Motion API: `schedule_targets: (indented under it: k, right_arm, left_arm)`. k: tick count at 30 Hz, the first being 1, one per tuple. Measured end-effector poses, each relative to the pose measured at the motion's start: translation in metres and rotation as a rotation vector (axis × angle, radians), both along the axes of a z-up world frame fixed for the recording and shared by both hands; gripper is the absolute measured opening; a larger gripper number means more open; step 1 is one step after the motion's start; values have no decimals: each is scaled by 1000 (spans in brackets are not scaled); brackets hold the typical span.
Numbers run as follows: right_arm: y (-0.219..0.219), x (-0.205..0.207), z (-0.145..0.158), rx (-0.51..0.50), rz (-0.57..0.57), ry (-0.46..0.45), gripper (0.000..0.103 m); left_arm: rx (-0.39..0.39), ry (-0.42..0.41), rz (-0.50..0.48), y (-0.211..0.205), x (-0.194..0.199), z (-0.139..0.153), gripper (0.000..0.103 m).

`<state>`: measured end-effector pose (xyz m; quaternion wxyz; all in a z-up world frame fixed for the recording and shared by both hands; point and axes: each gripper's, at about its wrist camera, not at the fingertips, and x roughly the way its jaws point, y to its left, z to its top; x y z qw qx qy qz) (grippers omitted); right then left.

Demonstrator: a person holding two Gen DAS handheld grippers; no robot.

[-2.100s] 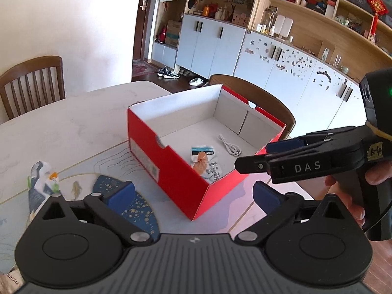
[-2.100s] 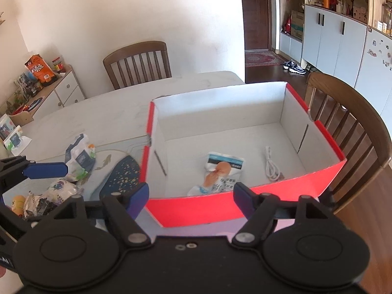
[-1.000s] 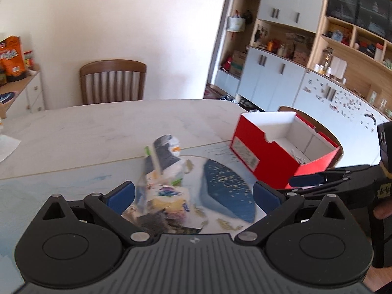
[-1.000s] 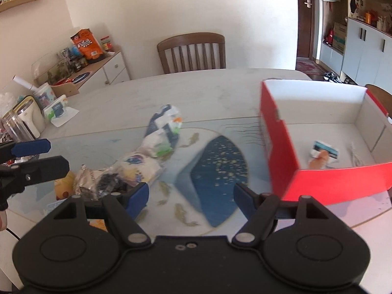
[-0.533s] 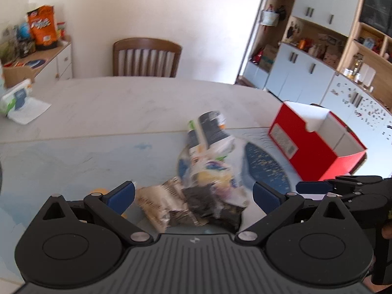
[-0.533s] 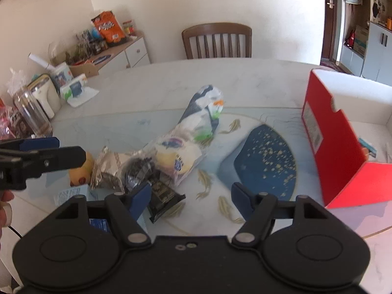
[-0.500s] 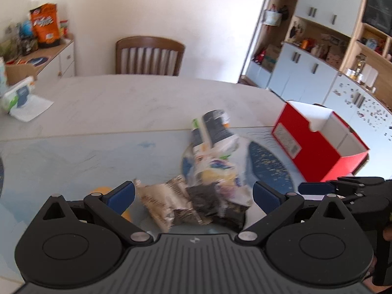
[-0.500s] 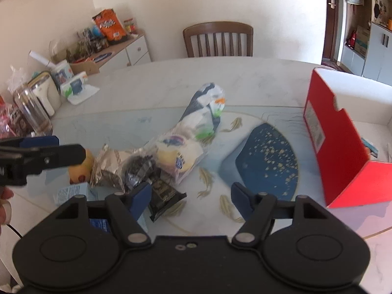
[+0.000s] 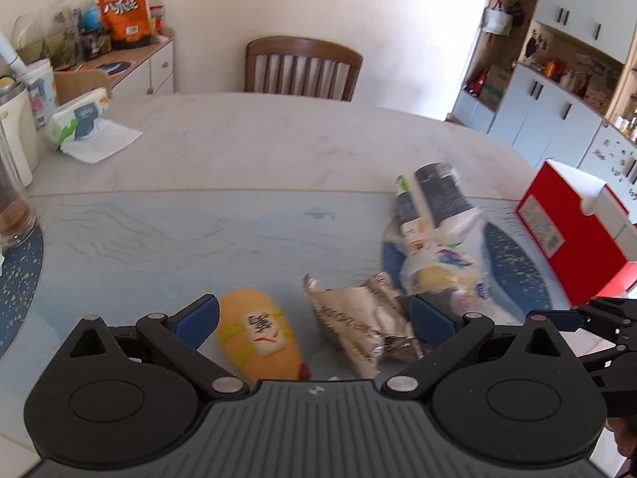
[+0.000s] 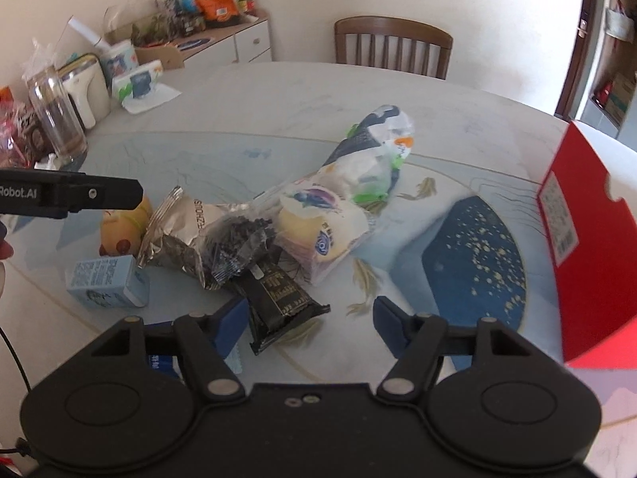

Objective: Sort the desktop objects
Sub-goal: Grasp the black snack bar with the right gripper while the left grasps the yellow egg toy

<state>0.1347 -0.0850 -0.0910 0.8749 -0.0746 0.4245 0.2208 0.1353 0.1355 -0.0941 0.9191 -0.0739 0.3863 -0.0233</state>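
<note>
A pile of snack packets lies on the table. My left gripper [image 9: 314, 316] is open over a yellow plush toy [image 9: 258, 330] and a silver foil packet [image 9: 354, 318]. My right gripper [image 10: 310, 318] hovers low over a black packet [image 10: 278, 294] that lies between its fingers. Its jaws are closing, but the pads stand clear of the packet. A clear bag of snacks [image 10: 342, 207] stretches behind it, and a small light-blue carton [image 10: 105, 283] lies at the left. The red box [image 10: 589, 239] stands open at the right edge. The left gripper's fingers [image 10: 99, 195] reach in over the yellow toy [image 10: 119, 231].
A glass jar [image 10: 55, 119], a white kettle [image 10: 85, 87] and a tissue pack [image 10: 137, 83] stand at the table's far left. A wooden chair [image 10: 392, 47] is behind the table. A dark blue patch [image 10: 469, 263] marks the mat between the pile and the box.
Both grippers have swung left, away from the red box, and sunk towards the snack pile. The right jaws have narrowed a little.
</note>
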Motion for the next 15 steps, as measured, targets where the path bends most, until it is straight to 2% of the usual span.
schedule_targets:
  k: [7, 15]
  right_arm:
    - [17, 9, -8, -26, 63, 16, 69]
    - [31, 18, -20, -53, 102, 54, 64]
  left_arm:
    - [25, 48, 32, 10, 13, -18, 102]
    - [7, 109, 56, 19, 24, -38, 102]
